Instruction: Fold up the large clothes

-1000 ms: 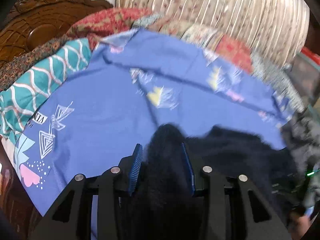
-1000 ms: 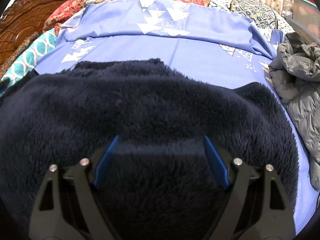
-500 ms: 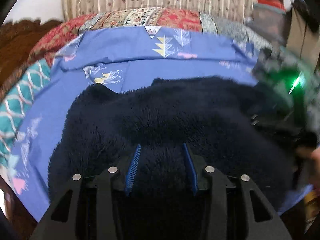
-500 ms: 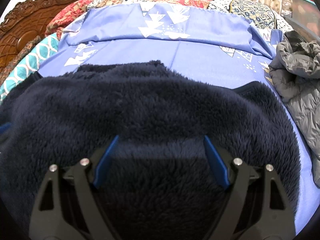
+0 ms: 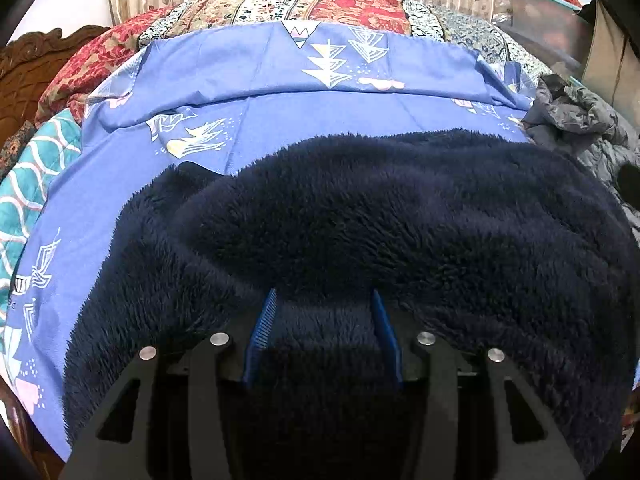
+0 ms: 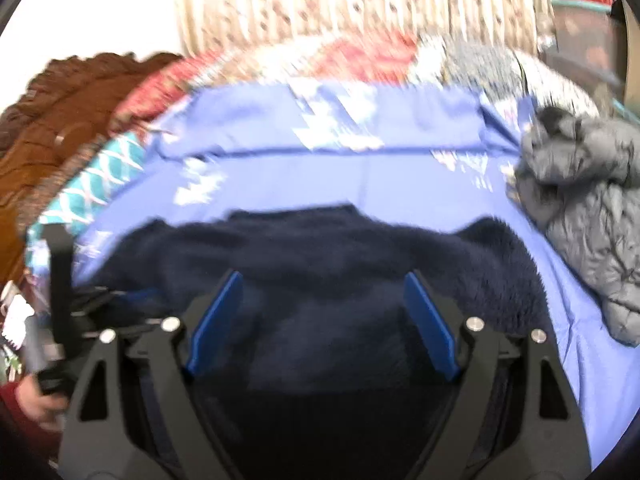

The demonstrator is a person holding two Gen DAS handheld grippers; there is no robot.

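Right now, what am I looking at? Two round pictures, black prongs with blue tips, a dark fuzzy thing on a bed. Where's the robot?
There is no robot. A person holds a hand tool with two fingers in each hand, and a wide-angle camera on each tool looks forward along those fingers. One picture comes from the left gripper, the other, blurred, from the right gripper. A dark blue fleece lies on a blue bedsheet; a grey jacket sits at the right. The left fingers pinch a bunch of the fleece. The right fingers stand wide apart and hold nothing.
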